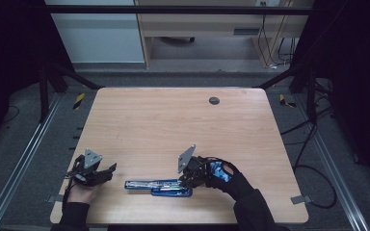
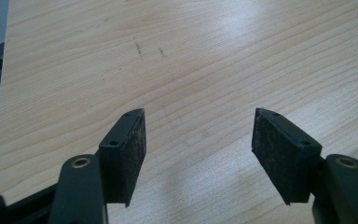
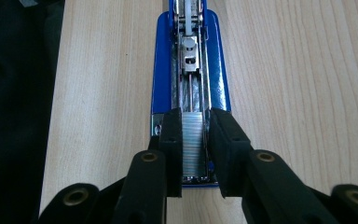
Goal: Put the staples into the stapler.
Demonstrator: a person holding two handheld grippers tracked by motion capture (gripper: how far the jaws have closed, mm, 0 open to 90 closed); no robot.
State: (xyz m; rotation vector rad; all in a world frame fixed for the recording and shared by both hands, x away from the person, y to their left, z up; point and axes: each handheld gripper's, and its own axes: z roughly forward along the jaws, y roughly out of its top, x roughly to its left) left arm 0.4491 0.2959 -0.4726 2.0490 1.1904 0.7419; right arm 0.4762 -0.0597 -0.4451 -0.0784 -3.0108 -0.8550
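Right gripper view: right gripper [image 3: 196, 154], fingers barely apart flanking staple strip [image 3: 192, 140] in open stapler [image 3: 190, 70], near table's front edge. Risk: strip tilts, jams channel. Left gripper [image 2: 198, 140] fingers apart, idle.

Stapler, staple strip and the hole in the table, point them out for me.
stapler [image 3: 221, 70], right gripper view, blue side wall of the open body.
staple strip [image 3: 193, 140], right gripper view, middle of the silver strip.
table hole [image 1: 214, 100], high view, centre of the round hole.

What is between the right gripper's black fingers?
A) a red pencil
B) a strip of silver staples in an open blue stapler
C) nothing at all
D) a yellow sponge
B: the right gripper straddles a strip of silver staples lying in the open blue stapler.
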